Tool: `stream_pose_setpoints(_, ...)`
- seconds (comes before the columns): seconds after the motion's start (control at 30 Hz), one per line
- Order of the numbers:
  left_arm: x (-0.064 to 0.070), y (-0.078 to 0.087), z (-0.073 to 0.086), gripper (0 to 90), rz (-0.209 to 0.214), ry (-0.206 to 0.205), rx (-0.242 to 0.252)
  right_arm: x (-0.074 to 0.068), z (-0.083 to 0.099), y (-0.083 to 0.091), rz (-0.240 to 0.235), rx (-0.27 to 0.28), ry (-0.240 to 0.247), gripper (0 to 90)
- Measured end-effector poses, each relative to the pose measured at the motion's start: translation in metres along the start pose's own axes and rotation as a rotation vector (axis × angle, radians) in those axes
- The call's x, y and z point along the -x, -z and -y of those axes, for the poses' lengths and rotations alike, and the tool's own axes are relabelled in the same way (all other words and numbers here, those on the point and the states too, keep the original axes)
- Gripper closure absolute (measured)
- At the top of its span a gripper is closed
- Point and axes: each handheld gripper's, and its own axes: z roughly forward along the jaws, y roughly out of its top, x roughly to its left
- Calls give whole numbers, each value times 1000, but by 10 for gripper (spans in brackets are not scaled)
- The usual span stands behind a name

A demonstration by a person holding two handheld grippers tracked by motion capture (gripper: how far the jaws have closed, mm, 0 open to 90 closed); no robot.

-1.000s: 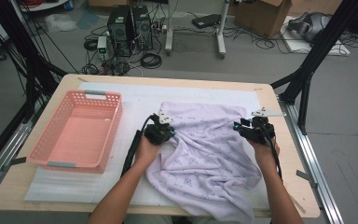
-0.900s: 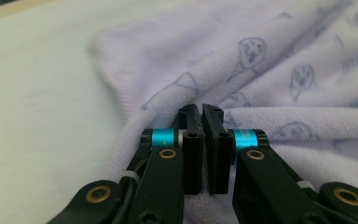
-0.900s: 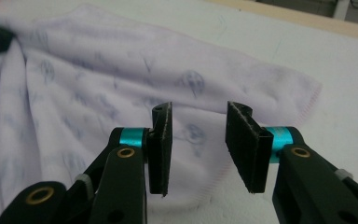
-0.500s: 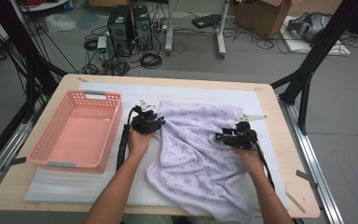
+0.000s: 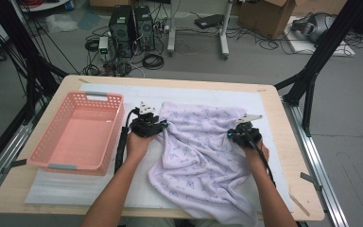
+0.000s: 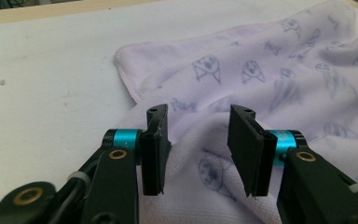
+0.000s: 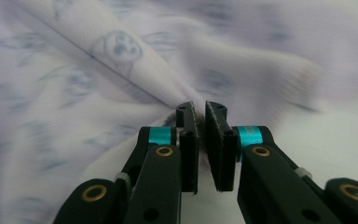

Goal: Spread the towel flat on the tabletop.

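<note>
A lavender towel (image 5: 198,151) printed with small animal drawings lies rumpled on the white mat (image 5: 208,97), its near end hanging over the table's front edge. My left gripper (image 5: 146,125) sits at the towel's left edge. In the left gripper view it (image 6: 198,112) is open, with a raised fold of the towel (image 6: 261,70) between its jaws. My right gripper (image 5: 243,135) is at the towel's right side. In the right gripper view it (image 7: 200,107) is shut on a ridge of the towel (image 7: 74,70) that runs up and to the left from its tips.
A pink plastic basket (image 5: 61,165) stands empty on the left part of the mat, close to my left hand. Bare wooden table (image 5: 293,156) borders the mat on the right. Black frame posts, cables and boxes stand on the floor beyond the table.
My right gripper moved left and toward me, drawing the towel's right edge inward. My left gripper shifted left and slightly away, to the towel's left edge.
</note>
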Motion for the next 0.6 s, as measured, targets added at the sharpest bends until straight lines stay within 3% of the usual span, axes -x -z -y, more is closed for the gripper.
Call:
stream_pose_setpoints(0.1,2,2,1,557,19,4,-1,25,0,2,173,7,-64,836)
stream_pose_setpoints(0.17,4,3,3,545,35,1,5,37,2,2,218,13,-115,824)
stream_pose_setpoints(0.23,6,5,4,531,59,1,2,41,4,3,194,26,-158,768)
stream_pose_setpoints(0.37,11,13,6,509,114,-12,-22,39,5,13,159,75,-183,641)
stream_pose_setpoints(0.43,15,17,6,491,141,-22,-34,40,7,25,137,110,-211,625)
stream_pose_setpoints(0.5,20,23,10,498,140,-48,-21,40,10,37,130,138,-216,620)
stream_pose_setpoints(0.6,24,26,18,499,149,-53,-45,37,15,54,87,178,-226,620)
